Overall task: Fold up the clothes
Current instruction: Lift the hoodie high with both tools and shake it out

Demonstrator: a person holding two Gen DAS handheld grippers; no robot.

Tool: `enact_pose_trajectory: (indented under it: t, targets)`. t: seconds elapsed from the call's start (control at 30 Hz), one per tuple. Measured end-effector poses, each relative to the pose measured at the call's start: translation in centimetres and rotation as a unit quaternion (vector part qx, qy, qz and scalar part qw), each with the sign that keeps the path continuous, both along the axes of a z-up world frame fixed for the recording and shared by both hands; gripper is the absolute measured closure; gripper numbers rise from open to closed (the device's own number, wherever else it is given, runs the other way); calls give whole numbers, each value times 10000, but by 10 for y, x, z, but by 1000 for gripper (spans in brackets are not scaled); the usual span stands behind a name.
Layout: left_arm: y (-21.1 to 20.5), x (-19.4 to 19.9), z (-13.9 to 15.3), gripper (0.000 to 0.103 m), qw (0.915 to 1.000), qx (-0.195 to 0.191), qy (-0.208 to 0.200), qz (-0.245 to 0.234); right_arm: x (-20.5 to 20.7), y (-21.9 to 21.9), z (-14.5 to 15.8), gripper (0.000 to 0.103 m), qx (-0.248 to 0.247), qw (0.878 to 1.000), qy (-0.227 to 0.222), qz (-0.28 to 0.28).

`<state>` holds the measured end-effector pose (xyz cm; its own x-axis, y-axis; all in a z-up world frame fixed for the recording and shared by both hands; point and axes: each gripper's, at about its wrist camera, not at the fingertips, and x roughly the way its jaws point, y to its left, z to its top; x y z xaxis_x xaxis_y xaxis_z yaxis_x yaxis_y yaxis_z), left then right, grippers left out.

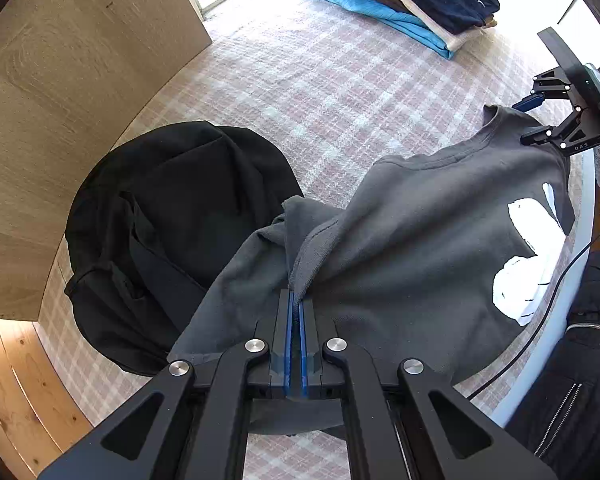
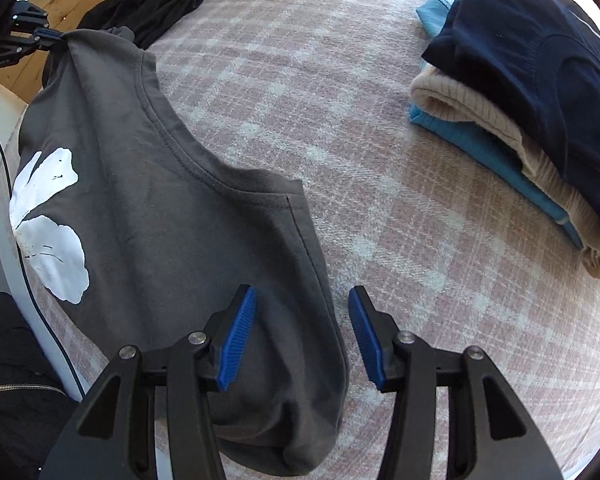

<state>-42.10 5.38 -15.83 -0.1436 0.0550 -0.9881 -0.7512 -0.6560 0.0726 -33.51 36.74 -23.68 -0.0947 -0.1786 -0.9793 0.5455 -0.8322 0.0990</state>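
1. gripping a bunched fold of the grey t-shirt [image 1: 412, 248] at its sleeve, the left tongs [image 1: 296, 300] are clenched with cloth pinched between the blue pads.
2. the right tongs [image 2: 302, 320] hang released, pads apart, over the shirt's other sleeve edge without pinching it.
3. the grey t-shirt lies spread on the pink plaid bedcover [image 2: 340, 100], its white print [image 2: 48, 224] facing up and its neckline toward the middle of the bed.
4. a crumpled black garment [image 1: 172, 232] lies just beside the shirt on the left, touching its sleeve.
5. farther off, well apart, sits a folded stack [image 2: 540, 128]: navy on top, cream under it, blue at the bottom.
6. a wooden panel [image 1: 72, 100] borders the bed beyond the black garment.
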Motion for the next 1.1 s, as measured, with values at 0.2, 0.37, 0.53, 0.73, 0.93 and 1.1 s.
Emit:
enact_pose_trajectory:
  t: [0.2,0.37,0.53,0.73,0.93,1.1]
  targets:
    - [-1,1,5,101,9992,20,387,81,4,11,2,99,-164,9985,28,-526]
    - [-8,22,50,101,9916,323,1223,250,29,7,59,100,-290,9895,1011,-993]
    - [-25,31,130,101,9725,611,2201,463,32,4,184,100,-468,9602,2387,-1376]
    - [-58,43,259,101,9291,976,3454,891,36,-18,332,100,-509,9114,3813,-1460]
    - [-88,98,382,101,8722,1012,4568,1431,80,-52,464,100,-435,8550,5032,-1177]
    - [-110,161,480,101,8124,1103,5392,1924,146,-70,551,100,-436,7988,5934,-888]
